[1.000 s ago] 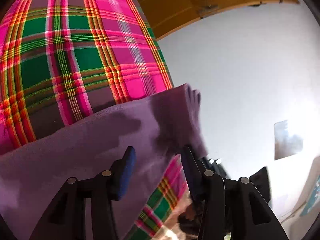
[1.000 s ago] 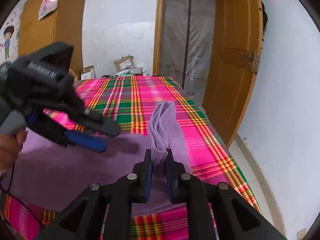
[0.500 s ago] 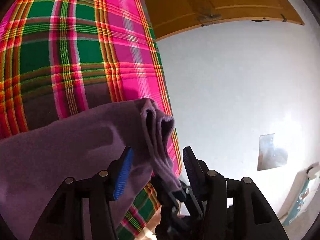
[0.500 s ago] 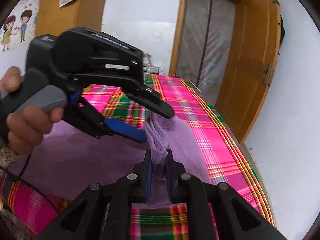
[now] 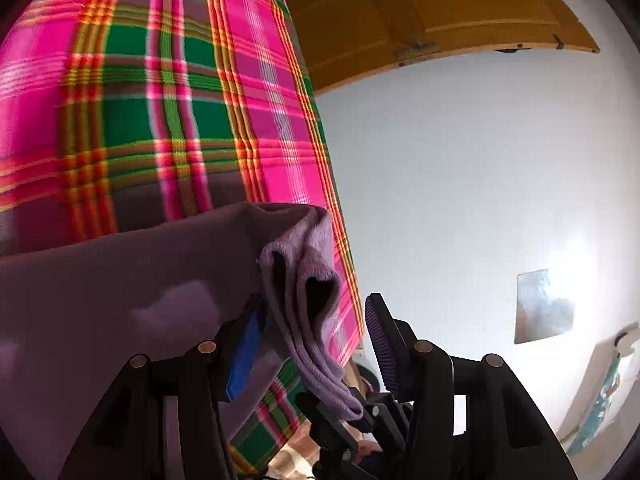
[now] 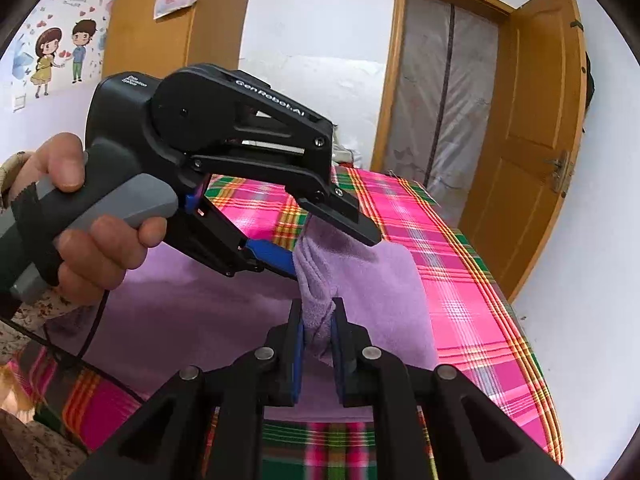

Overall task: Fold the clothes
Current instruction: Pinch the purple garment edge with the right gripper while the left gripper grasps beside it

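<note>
Bright, even daylight — fisheye-bent edges, perhaps slight blur.

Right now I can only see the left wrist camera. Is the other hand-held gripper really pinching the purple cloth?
Observer: Yes. The right hand-held gripper is shut on a bunched fold of the purple cloth.
Operator: Where is my left one?
Observer: The left hand-held gripper straddles that same fold just beyond the right one, with its jaws apart. A hand is wrapped around its grey handle.
Operator: Anything fun behind it?
Observer: A cartoon sticker of two figures is on the wall.
</note>
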